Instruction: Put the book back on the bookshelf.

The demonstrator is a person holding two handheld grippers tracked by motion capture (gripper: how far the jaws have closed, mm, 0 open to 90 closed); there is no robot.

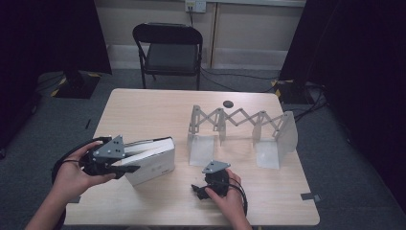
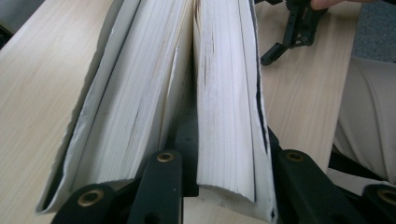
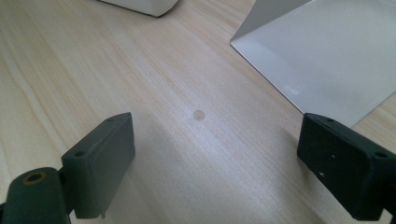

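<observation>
A thick white book (image 1: 152,158) lies on the wooden table (image 1: 143,110) at the front left, with its page edges toward my left gripper (image 1: 128,167). In the left gripper view the pages split into two blocks. One jaw sits in the gap between them and the other outside the cover, so my left gripper (image 2: 226,161) is shut on the right-hand block of the book (image 2: 224,93). My right gripper (image 1: 203,189) hovers near the table's front edge. It (image 3: 215,163) stands open over bare wood, with nothing between the jaws.
A white expandable rack (image 1: 239,125) with upright dividers stands at the middle right; one of its base panels (image 3: 327,56) lies just ahead of my right gripper. A small black disc (image 1: 228,103) sits behind the rack. A black folding chair (image 1: 167,50) stands beyond the table.
</observation>
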